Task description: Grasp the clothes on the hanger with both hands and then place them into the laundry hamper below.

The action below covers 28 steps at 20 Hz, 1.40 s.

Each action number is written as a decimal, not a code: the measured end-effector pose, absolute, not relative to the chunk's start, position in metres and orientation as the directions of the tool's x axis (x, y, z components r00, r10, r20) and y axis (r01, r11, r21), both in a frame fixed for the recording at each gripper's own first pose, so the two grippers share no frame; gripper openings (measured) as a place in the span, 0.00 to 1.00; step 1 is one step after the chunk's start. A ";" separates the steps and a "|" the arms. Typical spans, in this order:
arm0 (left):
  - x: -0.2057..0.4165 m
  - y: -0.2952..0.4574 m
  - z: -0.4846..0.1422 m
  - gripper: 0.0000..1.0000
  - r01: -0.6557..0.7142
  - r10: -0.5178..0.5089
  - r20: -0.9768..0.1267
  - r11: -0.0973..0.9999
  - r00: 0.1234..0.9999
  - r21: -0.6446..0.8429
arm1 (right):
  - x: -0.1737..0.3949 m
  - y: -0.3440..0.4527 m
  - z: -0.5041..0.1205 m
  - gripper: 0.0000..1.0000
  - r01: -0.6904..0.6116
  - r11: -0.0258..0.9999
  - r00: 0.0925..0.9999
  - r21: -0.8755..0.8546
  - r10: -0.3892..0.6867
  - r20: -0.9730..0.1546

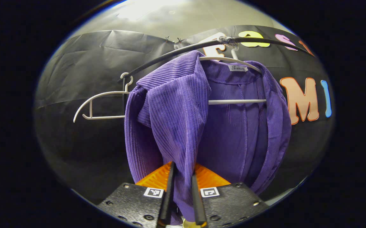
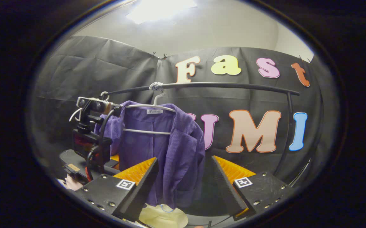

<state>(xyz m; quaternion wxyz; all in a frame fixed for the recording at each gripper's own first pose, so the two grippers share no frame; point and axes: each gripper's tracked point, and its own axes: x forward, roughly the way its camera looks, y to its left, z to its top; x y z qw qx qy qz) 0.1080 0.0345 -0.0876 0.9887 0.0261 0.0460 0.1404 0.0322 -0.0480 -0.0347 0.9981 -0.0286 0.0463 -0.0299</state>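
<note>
a purple ribbed jacket [image 1: 176,117] hangs on a white hanger [image 1: 233,101] from a black rail [image 2: 201,85].

Left tongs [image 1: 183,193] pinched nearly together on cloth; right tongs [image 2: 184,186] spread wide, seemingly touching nothing.

A black clothes rail [image 2: 220,85] arched across the booth, with a post dropping at its three o'clock end. Two white hangers hung from it — one [image 1: 233,60] carrying a purple corduroy jacket [image 1: 201,126], the other [image 1: 100,101] bare, at the jacket's nine o'clock.
</note>
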 end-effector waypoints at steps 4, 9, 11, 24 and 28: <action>0.097 0.032 -0.085 0.04 -0.230 0.233 -0.112 0.972 0.966 0.040 | 0.046 -0.042 -0.041 0.94 0.037 0.996 0.994 -0.077 -0.045 -0.098; 0.080 0.028 -0.076 0.01 -0.154 0.152 -0.150 0.988 0.977 -0.003 | 0.071 -0.040 -0.056 0.95 0.036 0.996 0.992 -0.078 -0.045 -0.114; 0.074 0.027 -0.071 0.00 -0.122 0.117 -0.152 0.992 0.981 -0.018 | 0.084 -0.037 -0.063 0.98 0.035 0.997 0.991 -0.067 -0.043 -0.125; 0.036 0.065 -0.014 0.01 -0.135 0.132 -0.076 0.990 0.988 -0.037 | 0.166 0.000 -0.122 0.94 0.018 1.000 0.978 -0.017 -0.021 -0.207; 0.030 0.083 0.001 0.02 -0.185 0.183 -0.047 0.982 0.982 -0.030 | 0.184 -0.005 -0.139 0.94 0.074 0.996 0.970 -0.046 -0.083 -0.229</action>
